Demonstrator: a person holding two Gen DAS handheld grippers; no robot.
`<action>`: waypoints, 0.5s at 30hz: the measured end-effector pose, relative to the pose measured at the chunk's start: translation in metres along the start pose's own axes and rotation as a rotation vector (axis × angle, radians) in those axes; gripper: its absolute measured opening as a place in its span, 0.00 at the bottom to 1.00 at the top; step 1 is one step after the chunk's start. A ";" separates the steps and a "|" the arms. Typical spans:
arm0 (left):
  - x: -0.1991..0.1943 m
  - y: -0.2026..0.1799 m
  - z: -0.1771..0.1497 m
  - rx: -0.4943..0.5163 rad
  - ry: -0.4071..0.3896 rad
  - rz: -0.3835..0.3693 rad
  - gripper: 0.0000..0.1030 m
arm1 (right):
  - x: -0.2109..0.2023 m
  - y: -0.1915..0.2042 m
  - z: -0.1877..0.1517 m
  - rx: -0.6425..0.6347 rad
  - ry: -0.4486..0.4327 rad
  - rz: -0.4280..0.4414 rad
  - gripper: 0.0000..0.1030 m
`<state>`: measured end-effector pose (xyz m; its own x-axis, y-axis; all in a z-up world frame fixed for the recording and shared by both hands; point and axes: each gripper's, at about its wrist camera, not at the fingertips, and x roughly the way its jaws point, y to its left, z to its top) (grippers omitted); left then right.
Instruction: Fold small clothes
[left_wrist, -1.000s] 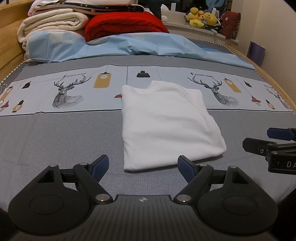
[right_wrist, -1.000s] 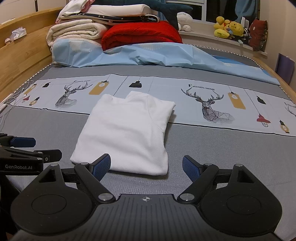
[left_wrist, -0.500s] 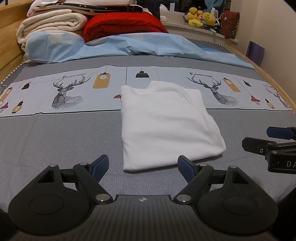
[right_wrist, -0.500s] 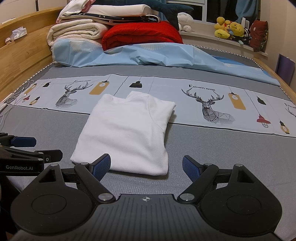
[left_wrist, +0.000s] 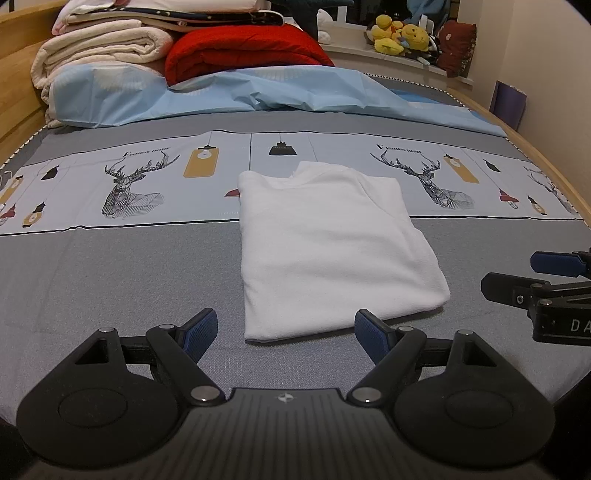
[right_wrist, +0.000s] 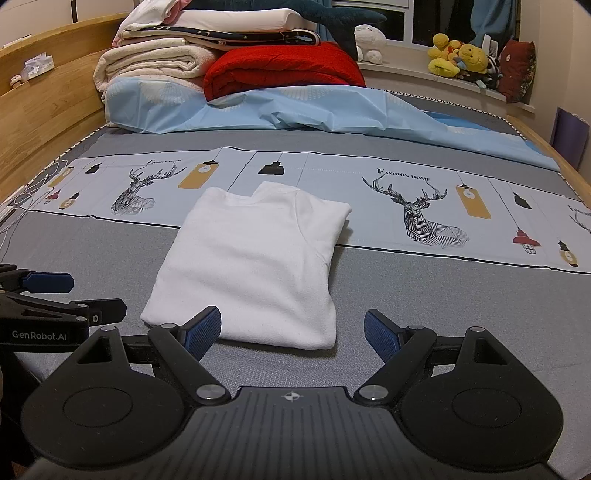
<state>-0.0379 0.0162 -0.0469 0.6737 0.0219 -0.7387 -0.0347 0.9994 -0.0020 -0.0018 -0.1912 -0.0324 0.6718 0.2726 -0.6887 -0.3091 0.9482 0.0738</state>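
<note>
Left wrist | white shirt (left_wrist: 328, 254) folded on bed (left_wrist: 110, 280) | both tools empty

From my left wrist view, the right gripper (left_wrist: 546, 275) at three o'clock is cut by the edge. Blue sheet (right_wrist: 295, 110) hides the blanket stack's (right_wrist: 155, 62) base. Windowsill toys (right_wrist: 458, 55): too small to identify.

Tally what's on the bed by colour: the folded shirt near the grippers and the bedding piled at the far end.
White: 1, the folded shirt
Red: 1, the quilt
Light blue: 1, the sheet
Cream: 1, the rolled blanket
Total: 4, leaving out the mixed folded pile on top, whose layers cannot be counted apart.
</note>
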 end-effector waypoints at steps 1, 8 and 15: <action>0.000 0.000 0.000 0.000 0.000 0.000 0.83 | 0.000 0.000 0.000 0.000 0.000 0.000 0.83; 0.000 -0.001 0.000 0.004 -0.001 -0.001 0.83 | 0.000 0.001 0.000 -0.001 0.001 -0.001 0.83; 0.000 -0.002 0.000 0.012 -0.003 -0.008 0.83 | 0.000 0.001 0.000 -0.004 0.003 0.001 0.83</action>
<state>-0.0378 0.0146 -0.0471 0.6763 0.0140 -0.7365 -0.0201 0.9998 0.0006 -0.0020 -0.1902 -0.0322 0.6696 0.2735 -0.6905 -0.3128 0.9471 0.0719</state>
